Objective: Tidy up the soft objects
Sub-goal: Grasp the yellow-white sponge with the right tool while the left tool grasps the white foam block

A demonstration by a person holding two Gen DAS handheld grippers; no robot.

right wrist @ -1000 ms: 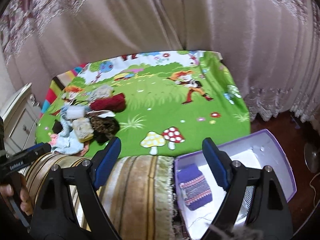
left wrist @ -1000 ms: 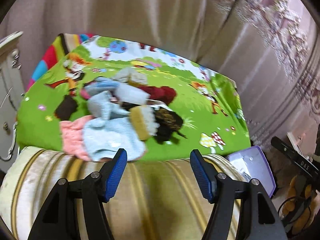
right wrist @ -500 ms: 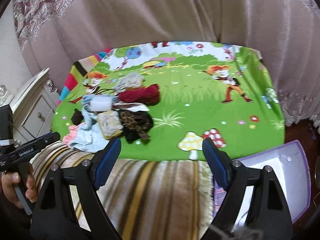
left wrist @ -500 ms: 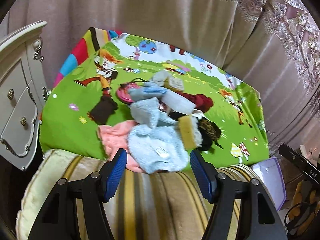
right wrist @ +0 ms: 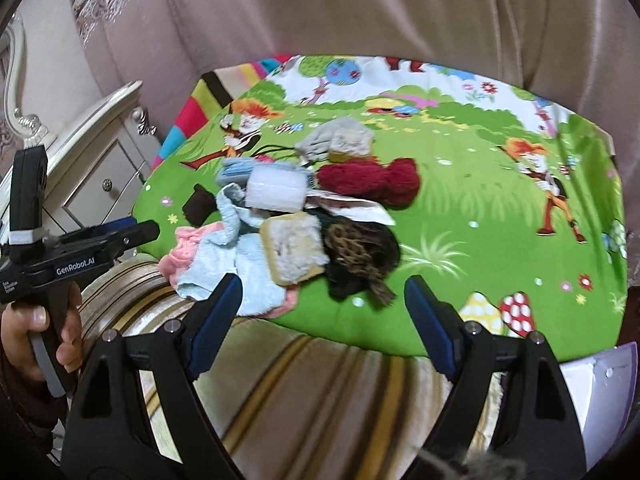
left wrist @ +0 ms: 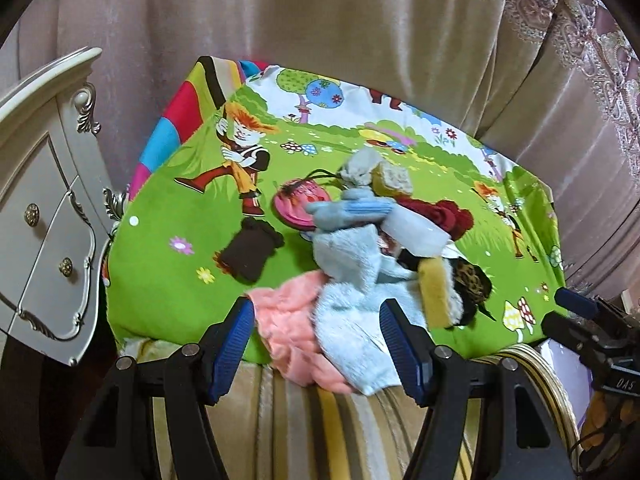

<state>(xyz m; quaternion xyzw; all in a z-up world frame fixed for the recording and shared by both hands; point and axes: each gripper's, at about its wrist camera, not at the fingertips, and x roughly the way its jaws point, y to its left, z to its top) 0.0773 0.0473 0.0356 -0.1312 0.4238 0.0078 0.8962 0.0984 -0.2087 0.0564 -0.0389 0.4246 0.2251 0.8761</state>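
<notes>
- Left wrist view: at the far left stands a cream nightstand point(left wrist: 44, 208); to its right a cartoon-print cloth point(left wrist: 168, 280) covers the surface, with a dark brown piece point(left wrist: 250, 250) lying apart left of centre.
- Lower centre, the left gripper point(left wrist: 318, 344) hangs with its blue pads spread wide and empty, framing the pink fluffy cloth point(left wrist: 288, 320) and the pale blue towel point(left wrist: 356, 328), which droop over the cloth's near edge onto a striped cushion point(left wrist: 320, 420).
- These pieces look light, limp and fuzzy; I judge a pinch on a bunched fold at the overhanging edge would hold best, since a flat grab may slip.
- Right wrist view: the pile sits left of centre, with a white foam block point(right wrist: 276, 189), a tan sponge point(right wrist: 294, 252), a dark patterned fabric point(right wrist: 360, 252) and a red yarn-like bundle point(right wrist: 372, 182).
- Lower middle, the right gripper point(right wrist: 320, 316) is likewise spread and empty.
- Lower right corner shows a purple-rimmed box point(right wrist: 600, 384).
</notes>
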